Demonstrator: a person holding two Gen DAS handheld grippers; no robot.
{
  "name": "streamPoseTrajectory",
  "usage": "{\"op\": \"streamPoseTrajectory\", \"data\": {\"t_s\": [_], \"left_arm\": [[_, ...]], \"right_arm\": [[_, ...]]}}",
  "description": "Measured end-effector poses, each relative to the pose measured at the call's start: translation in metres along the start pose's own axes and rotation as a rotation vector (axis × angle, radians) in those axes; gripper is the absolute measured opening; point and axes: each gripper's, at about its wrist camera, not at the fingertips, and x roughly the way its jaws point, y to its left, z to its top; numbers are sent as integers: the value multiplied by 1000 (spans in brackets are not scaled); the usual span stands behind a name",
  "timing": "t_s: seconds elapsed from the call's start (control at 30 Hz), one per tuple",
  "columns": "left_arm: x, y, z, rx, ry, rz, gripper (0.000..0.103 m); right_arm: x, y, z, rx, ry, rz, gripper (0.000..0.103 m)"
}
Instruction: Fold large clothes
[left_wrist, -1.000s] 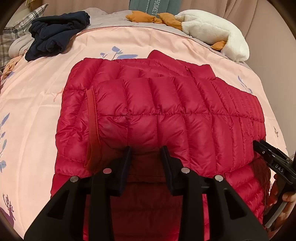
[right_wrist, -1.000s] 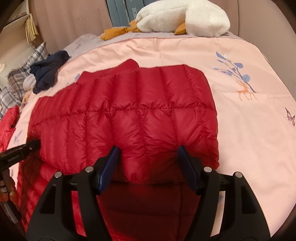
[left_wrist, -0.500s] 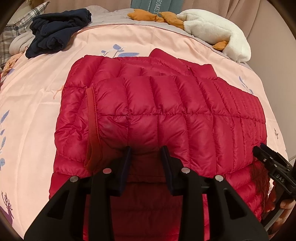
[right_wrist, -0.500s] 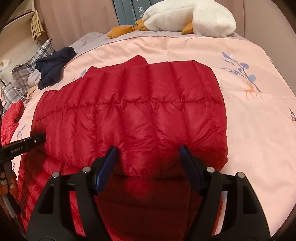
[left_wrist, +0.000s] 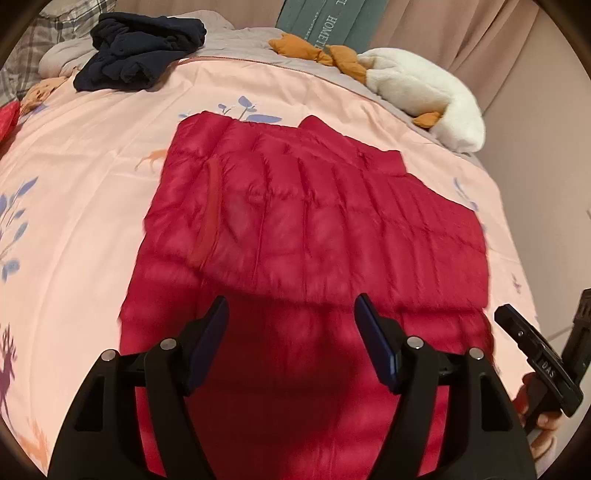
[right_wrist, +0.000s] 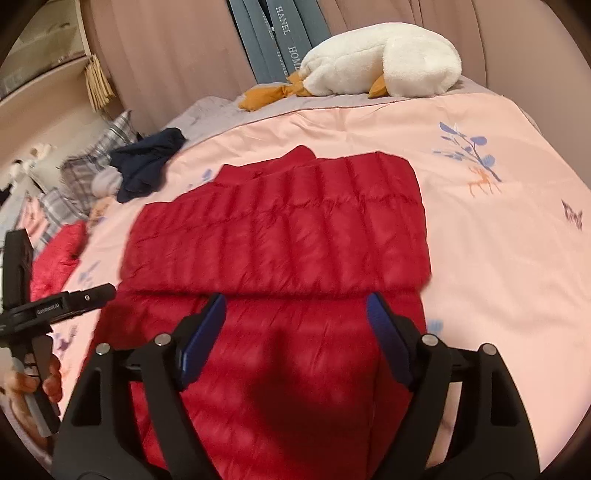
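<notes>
A red quilted down jacket (left_wrist: 317, 229) lies on the pink bedspread (left_wrist: 85, 192), its upper part folded forward over the lower part; it also shows in the right wrist view (right_wrist: 280, 236). My left gripper (left_wrist: 291, 314) is open and empty, just above the jacket's lower part, short of the fold edge. My right gripper (right_wrist: 295, 312) is open and empty too, above the same lower part. The right gripper shows at the right edge of the left wrist view (left_wrist: 535, 354). The left gripper shows at the left edge of the right wrist view (right_wrist: 66, 299).
A dark navy garment (left_wrist: 144, 48) lies at the far left of the bed. A white plush goose (right_wrist: 384, 62) with orange feet lies along the far edge. Plaid pillows (right_wrist: 92, 155) and another red garment (right_wrist: 55, 254) are at the left. Curtains and grey boards stand behind.
Both grippers have opened wider, let go of the folded jacket layer and pulled back toward me. The folded layer now rests flat on the lower part.
</notes>
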Motion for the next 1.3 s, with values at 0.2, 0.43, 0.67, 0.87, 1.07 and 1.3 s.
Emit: {"op": "streamPoseTrajectory", "data": {"t_s": [0.2,0.43,0.67,0.87,1.07,1.3], "left_arm": [[-43,19,-40,-42,-2,-39,71],[-93,40,-84,-37,-50,-7,71],[-124,60,-117,-74,-72,6,84],[-132,66,-134,-79,-61,11,84],[-131,76,-148,-126,-37,-4,84],[-130,84,-158,-171,-21,-27,84]], "right_arm": [[-50,4,-29,21,-26,47,84],[-93,-1,-63,76,-32,58,85],[-118,-12,-89,119,-12,54,86],[-130,-17,-108,142,20,58,90],[-135,-28,-123,196,48,68,94],[-137,-38,-136,247,70,59,95]]}}
